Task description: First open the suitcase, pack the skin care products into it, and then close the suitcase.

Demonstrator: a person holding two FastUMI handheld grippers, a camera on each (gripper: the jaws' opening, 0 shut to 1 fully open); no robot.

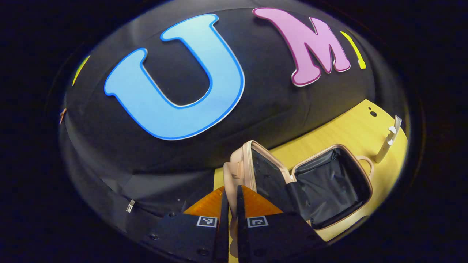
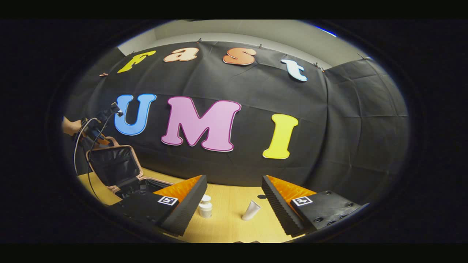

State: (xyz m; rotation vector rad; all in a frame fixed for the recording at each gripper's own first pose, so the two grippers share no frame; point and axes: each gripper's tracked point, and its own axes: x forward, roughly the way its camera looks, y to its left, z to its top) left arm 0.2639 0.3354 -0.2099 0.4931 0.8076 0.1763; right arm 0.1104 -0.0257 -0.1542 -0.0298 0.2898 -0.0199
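Observation:
The pink suitcase lies open on the yellow table, showing its black lining. Its lid stands upright, and my left gripper is shut on the lid's top edge. In the right gripper view, the same lid rises at the left with the left gripper and a hand on top of it. My right gripper hangs open above the table. A small white jar and a white tube stand between its fingers, farther off. White skin care items stand beyond the suitcase.
The black cloth wall runs close behind the table. A cable hangs from the left gripper beside the suitcase lid. A small dark hole marks the tabletop near the tube. Bare tabletop lies between the suitcase and the products.

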